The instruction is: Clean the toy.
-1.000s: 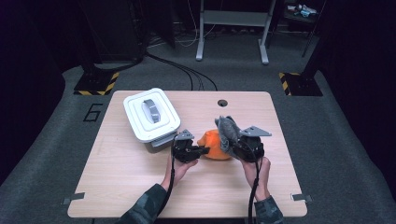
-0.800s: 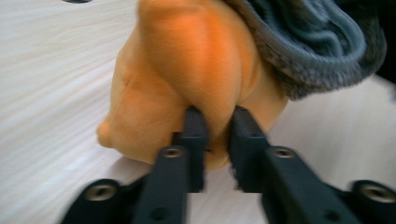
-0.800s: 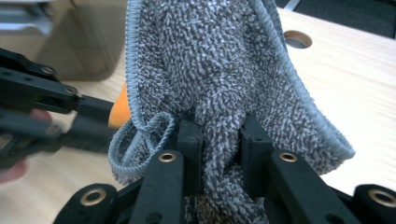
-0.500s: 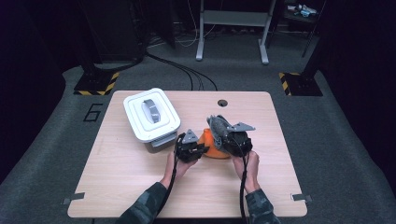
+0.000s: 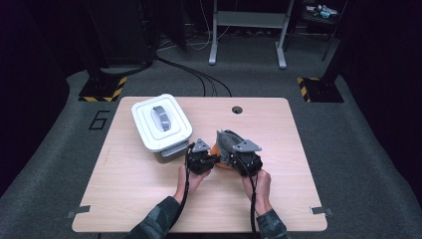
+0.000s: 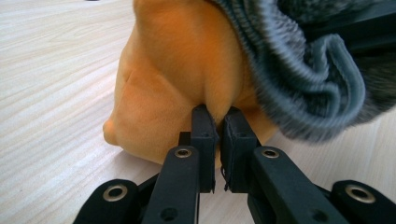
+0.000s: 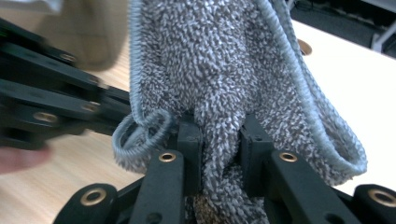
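Now the right gripper [image 5: 234,149], clamped on the grey cloth [image 7: 224,70], has swung left over the orange toy [image 6: 163,93]; left gripper [image 6: 217,123] pinches the toy; wiping can begin.

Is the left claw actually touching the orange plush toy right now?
Touching. In the left gripper view, the left claw has its jaws pinched shut on a fold of the orange plush toy, beside the grey cloth.

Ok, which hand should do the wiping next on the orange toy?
Right, probably. The right tongs are already shut on the grey cloth, which drapes against the orange toy. The left tongs pinch the toy, steadying it.
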Demonstrator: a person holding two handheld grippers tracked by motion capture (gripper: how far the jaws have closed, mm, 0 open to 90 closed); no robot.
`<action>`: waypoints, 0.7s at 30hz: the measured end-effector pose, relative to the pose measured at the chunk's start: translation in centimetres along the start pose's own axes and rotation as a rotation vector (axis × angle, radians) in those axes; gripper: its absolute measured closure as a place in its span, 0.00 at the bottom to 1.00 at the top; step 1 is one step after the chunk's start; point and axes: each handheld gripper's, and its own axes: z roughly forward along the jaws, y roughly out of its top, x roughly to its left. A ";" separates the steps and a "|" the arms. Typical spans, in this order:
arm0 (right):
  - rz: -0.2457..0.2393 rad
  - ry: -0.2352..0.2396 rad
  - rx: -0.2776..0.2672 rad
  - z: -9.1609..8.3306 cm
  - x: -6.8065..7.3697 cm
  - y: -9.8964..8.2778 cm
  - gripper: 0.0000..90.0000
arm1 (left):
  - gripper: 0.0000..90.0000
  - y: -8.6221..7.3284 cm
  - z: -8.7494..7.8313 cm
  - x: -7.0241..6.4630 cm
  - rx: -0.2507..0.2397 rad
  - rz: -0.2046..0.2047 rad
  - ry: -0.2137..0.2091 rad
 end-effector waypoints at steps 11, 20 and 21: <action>0.113 -0.049 0.047 0.2 -4.9 -2.1 0.82 | 0.94 0.4 0.3 -0.4 -0.009 0.032 -0.013; 0.064 0.048 -0.033 -1.8 -2.1 0.5 0.82 | 0.95 0.7 0.2 -0.9 -0.015 0.059 -0.017; 0.048 0.051 -0.022 -1.4 -1.4 0.8 0.82 | 0.95 0.7 0.3 -0.8 -0.014 0.056 -0.014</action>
